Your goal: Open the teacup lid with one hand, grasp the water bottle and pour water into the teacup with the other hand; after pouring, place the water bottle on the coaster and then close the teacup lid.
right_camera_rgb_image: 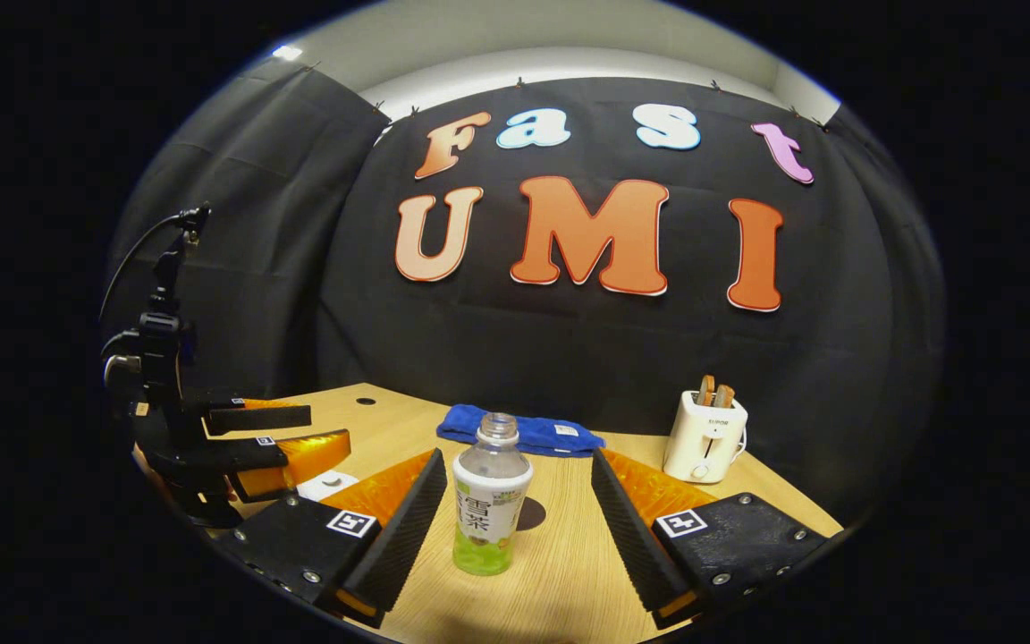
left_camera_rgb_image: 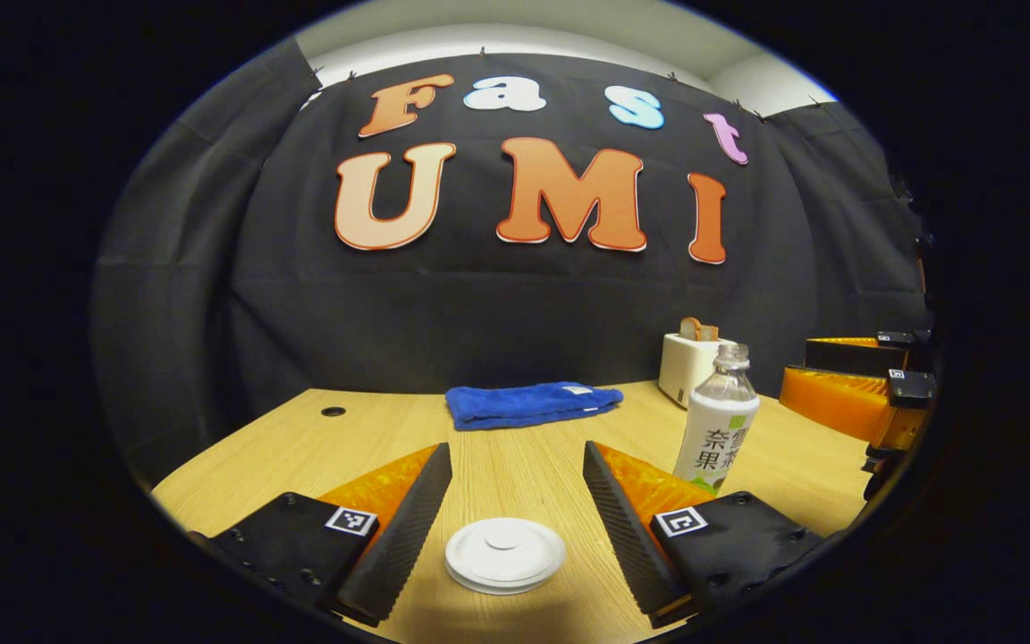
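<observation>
Left gripper view, nearest first. Left gripper (left_camera_rgb_image: 508, 514) held low over the wooden table (left_camera_rgb_image: 300, 447), fingers spread wide, gripping nothing. Between the fingers, flat on the table: white round teacup lid (left_camera_rgb_image: 505, 555), knob pointing up, touching neither finger. Cup body beneath the lid not discernible from this angle.

Beyond and right of the lid: water bottle (left_camera_rgb_image: 717, 416), upright, long axis vertical, open neck pointing up, no cap on it. Standing just behind the right finger of the left gripper, apart from it. Upper part clear; content level hidden by the white label wrap here.

Right of the bottle, at the view's edge: right gripper (left_camera_rgb_image: 873, 394), seen side-on, fingers spread.

Behind the lid, toward the wall: folded blue towel (left_camera_rgb_image: 528, 402), lying flat. Behind the bottle: white toaster (left_camera_rgb_image: 687, 367) with toast slices (left_camera_rgb_image: 698, 329) standing in its slots.

Right gripper view, nearest first. Right gripper (right_camera_rgb_image: 515, 523) with fingers spread wide; bottle (right_camera_rgb_image: 490, 505) standing upright between them, touching neither. Pale green liquid in the bottom of the bottle, low level; the rest above it clear. Just behind the bottle, on the table: small dark round coaster (right_camera_rgb_image: 530, 513), partly hidden by the bottle. Left of the bottle: left gripper (right_camera_rgb_image: 278, 443), fingers apart, with the white lid (right_camera_rgb_image: 327, 484) below it. Behind the bottle: blue towel (right_camera_rgb_image: 524, 434); right of it, toaster (right_camera_rgb_image: 704, 438).
</observation>
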